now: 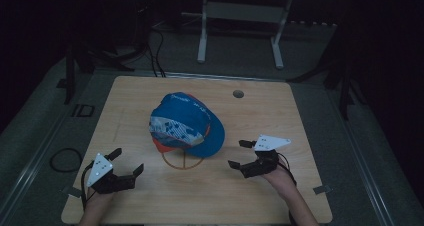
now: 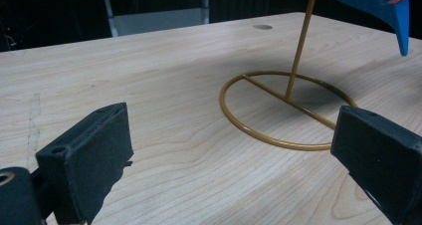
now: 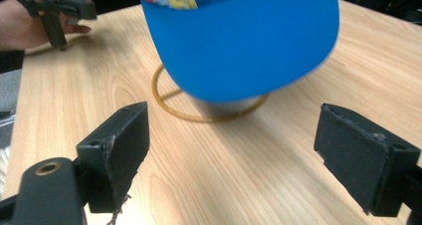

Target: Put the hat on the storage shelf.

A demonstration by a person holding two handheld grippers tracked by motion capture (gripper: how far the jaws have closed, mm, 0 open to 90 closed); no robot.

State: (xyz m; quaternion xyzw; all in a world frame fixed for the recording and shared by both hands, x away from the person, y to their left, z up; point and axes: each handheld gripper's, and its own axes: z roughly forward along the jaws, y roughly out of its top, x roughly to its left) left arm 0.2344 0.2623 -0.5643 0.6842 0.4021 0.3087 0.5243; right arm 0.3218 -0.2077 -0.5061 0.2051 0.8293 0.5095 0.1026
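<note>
One tabletop (image 1: 280, 196). One blue cap (image 1: 187, 126) sits on one gold wire stand (image 1: 182, 162), between and just ahead of the two tongs, hiding the stand's upright. Left tongs (image 1: 129, 162) and right tongs (image 1: 239, 154) both spread, empty.
</note>
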